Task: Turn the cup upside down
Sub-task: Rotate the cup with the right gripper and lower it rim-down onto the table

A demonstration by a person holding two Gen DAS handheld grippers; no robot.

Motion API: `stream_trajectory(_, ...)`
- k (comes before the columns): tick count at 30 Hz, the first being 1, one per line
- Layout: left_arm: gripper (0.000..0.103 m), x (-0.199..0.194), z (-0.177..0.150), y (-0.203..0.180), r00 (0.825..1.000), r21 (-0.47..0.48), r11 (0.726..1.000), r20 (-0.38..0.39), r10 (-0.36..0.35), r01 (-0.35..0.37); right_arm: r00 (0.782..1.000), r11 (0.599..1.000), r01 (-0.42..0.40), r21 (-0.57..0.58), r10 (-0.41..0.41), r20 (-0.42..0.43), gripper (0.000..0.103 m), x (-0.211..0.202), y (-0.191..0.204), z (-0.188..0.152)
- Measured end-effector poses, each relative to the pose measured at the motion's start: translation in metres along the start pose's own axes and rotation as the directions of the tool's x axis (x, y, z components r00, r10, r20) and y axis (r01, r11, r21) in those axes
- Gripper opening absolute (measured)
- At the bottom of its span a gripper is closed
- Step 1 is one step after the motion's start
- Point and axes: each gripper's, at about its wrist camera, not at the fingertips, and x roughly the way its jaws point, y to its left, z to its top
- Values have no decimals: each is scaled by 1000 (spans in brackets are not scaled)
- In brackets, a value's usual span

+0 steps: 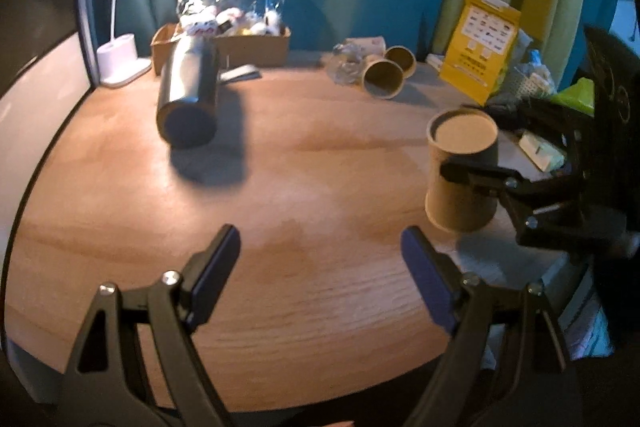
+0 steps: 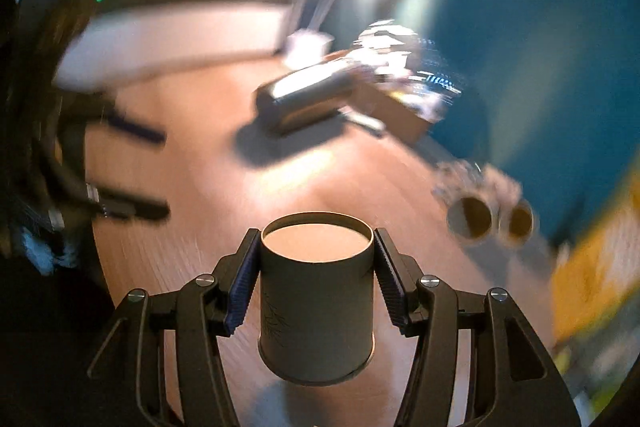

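A brown paper cup (image 1: 460, 171) is upside down, its flat base facing up, at the right of the round wooden table (image 1: 280, 227). My right gripper (image 2: 316, 283) is shut on the cup (image 2: 316, 303), one pad on each side; in the left wrist view the right gripper (image 1: 468, 177) reaches in from the right. The cup's rim seems just above or at the table top; I cannot tell which. My left gripper (image 1: 320, 267) is open and empty above the table's near middle, to the left of the cup.
A dark metal bottle (image 1: 188, 95) lies on its side at the far left. Two more paper cups (image 1: 384, 75) lie on their sides at the back. A cardboard box (image 1: 224, 47), a lit white lamp (image 1: 120, 59), a yellow packet (image 1: 480, 47) and clutter ring the table.
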Motion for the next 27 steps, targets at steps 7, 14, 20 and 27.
stream_trajectory(7, 84, 9, 3, -17, 1000, 29, 1000, 5, -3, 3, 967, 894, 180, 410, -237, 93, 58, -14, -1, -50)
stream_trajectory(14, 84, 18, -2, -25, 1000, 48, 999, -13, 7, -7, 924, 863, 272, 425, -358, 137, 58, -11, 18, -72)
stream_trajectory(20, 84, 23, -7, -26, 1000, 37, 999, -28, 0, 1, 922, 865, 269, 423, -358, 147, 58, -9, 18, -79)
stream_trajectory(27, 84, 22, -8, -23, 1000, 29, 1000, -25, -3, 3, 921, 865, 277, 418, -364, 142, 58, -9, 21, -78)
